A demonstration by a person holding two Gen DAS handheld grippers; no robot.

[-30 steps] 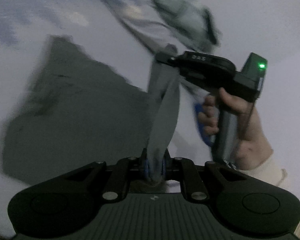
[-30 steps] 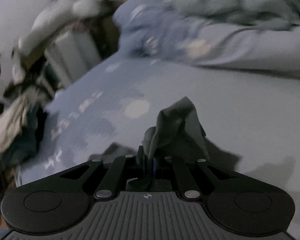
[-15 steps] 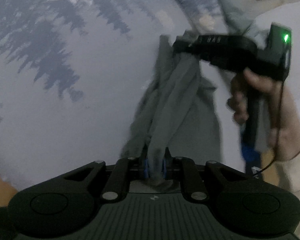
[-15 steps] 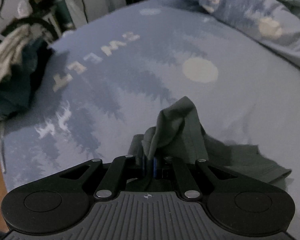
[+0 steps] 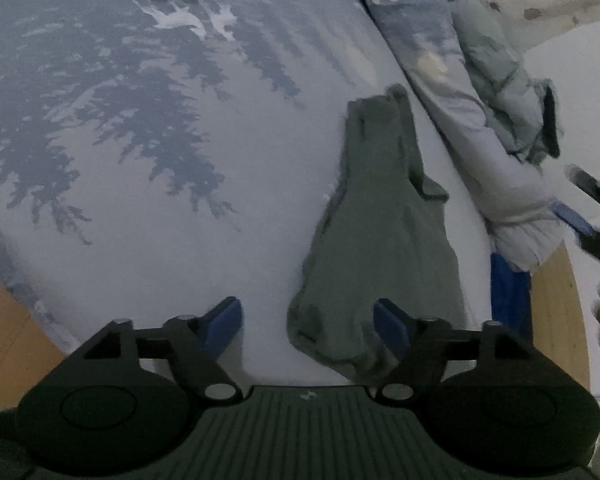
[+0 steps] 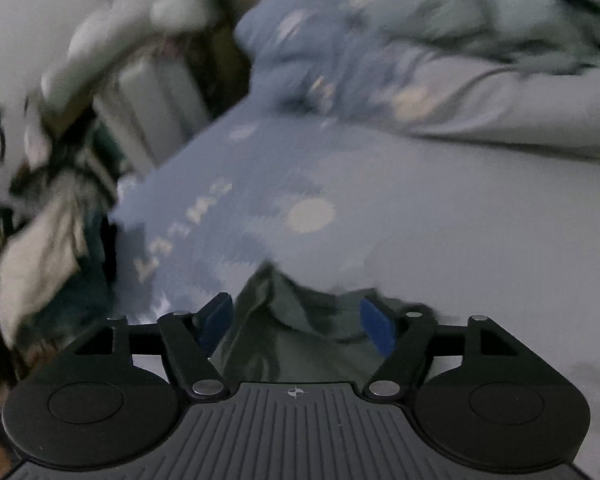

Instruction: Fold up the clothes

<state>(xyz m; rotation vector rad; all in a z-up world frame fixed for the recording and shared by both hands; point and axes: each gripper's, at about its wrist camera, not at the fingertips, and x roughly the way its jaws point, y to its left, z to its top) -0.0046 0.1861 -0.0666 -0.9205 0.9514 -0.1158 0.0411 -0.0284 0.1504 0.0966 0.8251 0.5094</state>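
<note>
The bed (image 5: 148,216) carries a narrow grey garment (image 5: 384,240) beside the rumpled quilt (image 5: 456,92); the left tool (image 5: 308,320) gapes over its near end, the right tool (image 6: 296,320) gapes over cloth; closing either could bunch the loose fabric and spoil the fold.

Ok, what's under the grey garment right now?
The grey garment lies on the blue tree-print bedsheet, released, near its edge. Whatever the cloth covers is hidden; no lump shows.

2 low wrist views, shared grey garment (image 5: 384,240)
</note>
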